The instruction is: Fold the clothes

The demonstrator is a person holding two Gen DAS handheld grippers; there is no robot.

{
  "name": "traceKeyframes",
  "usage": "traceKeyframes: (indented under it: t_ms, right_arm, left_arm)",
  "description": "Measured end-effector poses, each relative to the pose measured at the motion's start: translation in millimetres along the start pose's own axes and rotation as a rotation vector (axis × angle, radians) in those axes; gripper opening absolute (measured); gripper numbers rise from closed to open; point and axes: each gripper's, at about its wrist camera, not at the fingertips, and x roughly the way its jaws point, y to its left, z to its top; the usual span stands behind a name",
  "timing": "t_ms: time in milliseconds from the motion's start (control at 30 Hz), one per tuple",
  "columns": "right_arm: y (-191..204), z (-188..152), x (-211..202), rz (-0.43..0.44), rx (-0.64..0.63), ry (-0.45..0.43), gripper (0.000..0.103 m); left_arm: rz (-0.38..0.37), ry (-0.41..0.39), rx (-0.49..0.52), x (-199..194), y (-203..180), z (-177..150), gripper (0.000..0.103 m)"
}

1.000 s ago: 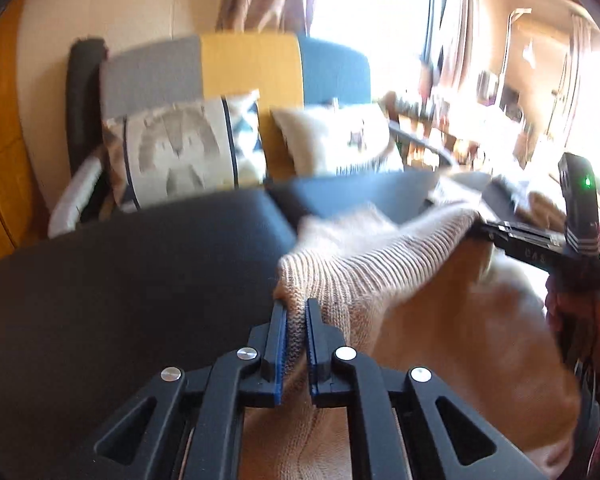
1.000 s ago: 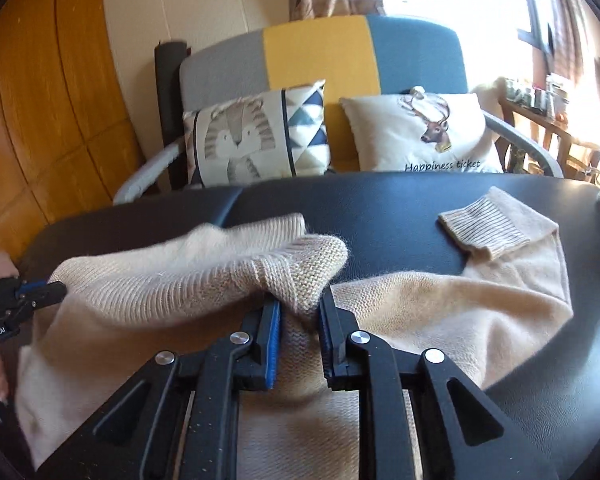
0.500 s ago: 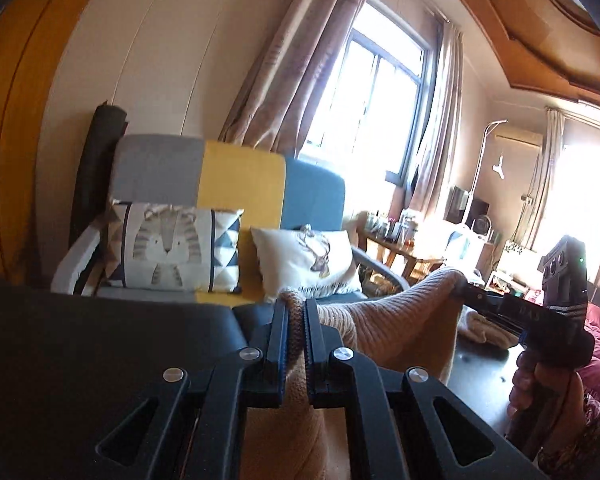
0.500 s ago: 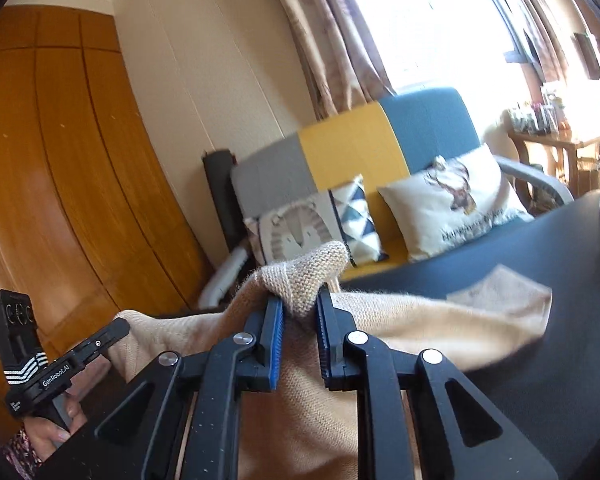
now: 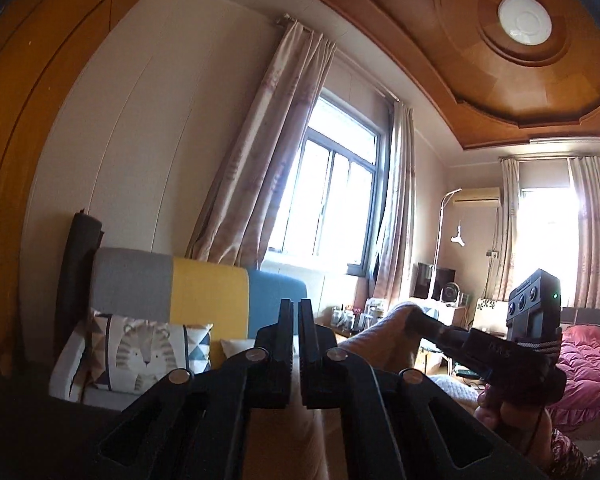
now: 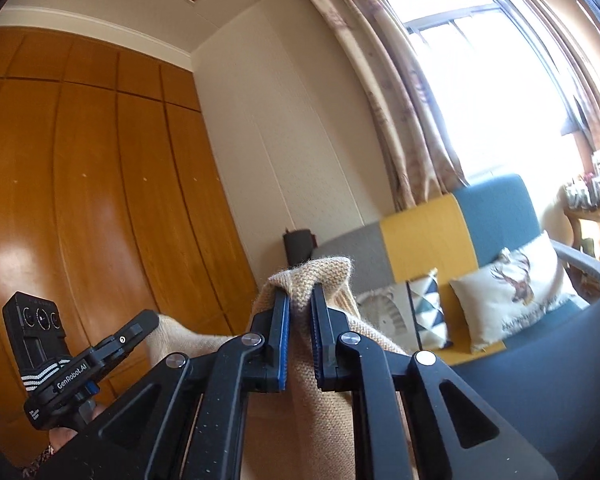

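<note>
Two-handed lift of a beige knit sweater (image 6: 320,412) above a dark desk (image 6: 540,392). The right tool (image 6: 299,322) is closed to a narrow gap filled by a bunched ribbed edge of the knit, which pokes out past the fingertips toward 12 o'clock while the body of the cloth falls away toward 6 o'clock between the tool's arms. The left tool (image 5: 296,334) shows its jaws nearly together with beige cloth filling the slot lower down between the arms; the pinch itself lies below the tips and is only partly visible, so the hold is inferred from the cloth in the gap. In the left wrist view the right tool sits at 3 o'clock with the sweater's edge running to it; in the right wrist view the left tool appears at 8 o'clock with cloth stretched to it. Both cameras tilt up toward wall and ceiling, so the hem and the sleeves are out of sight. Judged from this, the garment is being held up by one edge; whether it is being spread for a fold or carried over in one cannot be settled. Good practice: keep both pinches level and the span taut, and hold the grip firm, since loose knit slips and sags.
</note>
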Motion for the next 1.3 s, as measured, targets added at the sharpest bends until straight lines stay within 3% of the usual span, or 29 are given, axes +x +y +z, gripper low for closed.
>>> traceKeyframes:
  t_ms: [67,167,233,267,333,400,500,567,600,633,700,967,1067,1200,1267,1300]
  right_arm:
    - [13,8,-3,0.027,-0.016,-0.024,0.010]
    - [30,11,-1,0.033,-0.068,-0.039,0.009]
    - [34,8,2,0.012,-0.090,-0.035,0.000]
    - [32,6,2,0.001,-0.087,-0.030,0.000]
    - [26,0,3,-0.023,-0.081,-0.022,0.000]
    - [18,-6,5,-0.044,-0.067,0.005,0.000]
    - [-5,-35,18,-0.083,-0.031,0.164,0.001]
    - [-26,-62,26,-0.070,0.014,0.281,0.009]
    - [-37,-77,27,-0.083,0.038,0.328,0.019]
    - [-47,-91,28,-0.105,0.062,0.370,0.038]
    - [-63,-114,30,-0.151,0.092,0.442,0.065]
    - [-86,-167,57,-0.271,0.072,0.664,0.072]
    - [-94,-187,75,-0.318,0.067,0.745,0.072]
    - [-109,-210,99,-0.323,0.103,0.849,0.072]
    - [-114,-219,105,-0.292,0.115,0.868,0.042]
    - [-116,-222,106,-0.277,0.121,0.869,0.011]
  left_arm:
    - [-0.014,-0.047,0.021,-10,-7,19,0.000]
    - [-0.017,-0.044,0.080,-13,-19,31,0.000]
    - [-0.016,0.002,0.099,-10,-17,23,0.000]
    - [-0.002,0.039,0.091,-7,-12,12,0.002]
    - [0.052,0.110,0.045,-1,8,-18,0.019]
    - [0.095,0.203,-0.042,6,36,-60,0.019]
    - [0.136,0.369,-0.211,10,82,-133,0.019]
    - [0.176,0.487,-0.299,14,107,-179,0.019]
    - [0.187,0.541,-0.332,15,116,-198,0.019]
    - [0.197,0.595,-0.365,15,125,-217,0.019]
    - [0.201,0.678,-0.402,16,136,-247,0.020]
    - [0.164,0.842,-0.530,39,156,-295,0.047]
    - [0.196,0.867,-0.491,48,155,-299,0.060]
    - [0.240,0.898,-0.439,60,154,-303,0.061]
    - [0.262,0.914,-0.412,67,154,-305,0.061]
    - [0.273,0.922,-0.399,70,154,-307,0.061]
